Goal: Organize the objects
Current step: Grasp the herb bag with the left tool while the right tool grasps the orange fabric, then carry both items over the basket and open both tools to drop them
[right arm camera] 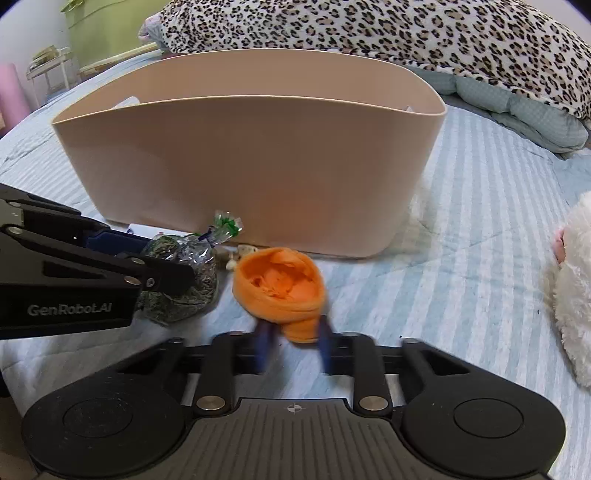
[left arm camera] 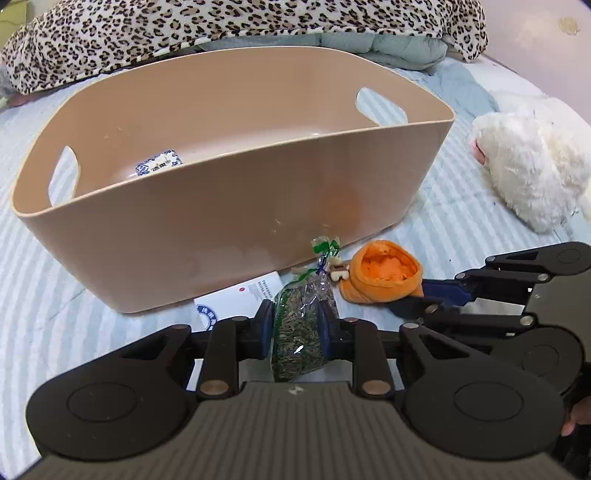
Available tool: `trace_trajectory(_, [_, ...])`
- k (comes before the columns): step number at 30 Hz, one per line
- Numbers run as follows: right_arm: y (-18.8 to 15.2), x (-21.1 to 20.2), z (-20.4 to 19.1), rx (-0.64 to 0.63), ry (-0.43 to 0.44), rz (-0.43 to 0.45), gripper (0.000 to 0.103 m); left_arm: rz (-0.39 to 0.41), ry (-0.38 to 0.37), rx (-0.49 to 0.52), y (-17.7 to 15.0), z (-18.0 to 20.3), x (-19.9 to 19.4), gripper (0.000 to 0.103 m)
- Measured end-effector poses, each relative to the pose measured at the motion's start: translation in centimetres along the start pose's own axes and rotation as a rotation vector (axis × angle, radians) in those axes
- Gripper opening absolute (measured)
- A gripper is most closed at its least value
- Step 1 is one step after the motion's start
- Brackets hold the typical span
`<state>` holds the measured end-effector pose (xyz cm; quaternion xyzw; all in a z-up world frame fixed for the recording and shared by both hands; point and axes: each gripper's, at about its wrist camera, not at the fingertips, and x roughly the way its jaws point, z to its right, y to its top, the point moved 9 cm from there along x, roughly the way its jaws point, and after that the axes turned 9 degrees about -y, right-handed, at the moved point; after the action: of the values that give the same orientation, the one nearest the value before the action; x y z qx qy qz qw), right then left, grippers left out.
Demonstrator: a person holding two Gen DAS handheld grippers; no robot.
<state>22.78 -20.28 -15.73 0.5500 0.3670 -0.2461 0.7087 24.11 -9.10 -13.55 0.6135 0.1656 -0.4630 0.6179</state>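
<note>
A tan plastic bin (left arm camera: 229,206) stands on the striped bed; it also shows in the right wrist view (right arm camera: 240,166). A small blue-patterned packet (left arm camera: 159,167) lies inside it. My left gripper (left arm camera: 297,325) is shut on a clear bag of green seeds (left arm camera: 299,332), also seen from the right (right arm camera: 181,280). My right gripper (right arm camera: 293,343) has its blue fingers on both sides of a rolled orange cloth (right arm camera: 284,291), which also shows in the left wrist view (left arm camera: 384,273). The fingers are blurred. A small brown-and-white item (left arm camera: 338,271) lies between bag and cloth.
A white card or booklet (left arm camera: 236,299) lies under the bag by the bin's front wall. A white plush toy (left arm camera: 532,166) lies to the right. A leopard-print blanket (left arm camera: 221,29) and a grey-green quilt (right arm camera: 517,107) are heaped behind the bin.
</note>
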Motion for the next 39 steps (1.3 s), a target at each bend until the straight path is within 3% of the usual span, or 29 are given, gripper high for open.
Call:
trace_trajectory(4, [-0.2,-0.6,-0.1,-0.007,0.003,-0.003,0.004,0.002,-0.004,-0.009,-0.1,-0.1,-0.9,0.022])
trace_trajectory(20, [1.5,-7.3,0.9,0.05,-0.009,0.103,0.003,0.128,-0.026,-0.016,1.2,-0.2,-8.1,0.021])
trace_trajectory(31, [8.3,-13.4,2.3,0.115,-0.007,0.291,0.003,0.295,0.007,-0.017,6.2,-2.2,-13.9,0.021])
trace_trajectory(39, [12.8,-12.2,2.4,0.122,-0.043,0.337,0.003,0.313,0.077,-0.034,10.7,-5.3,-12.8,0.021])
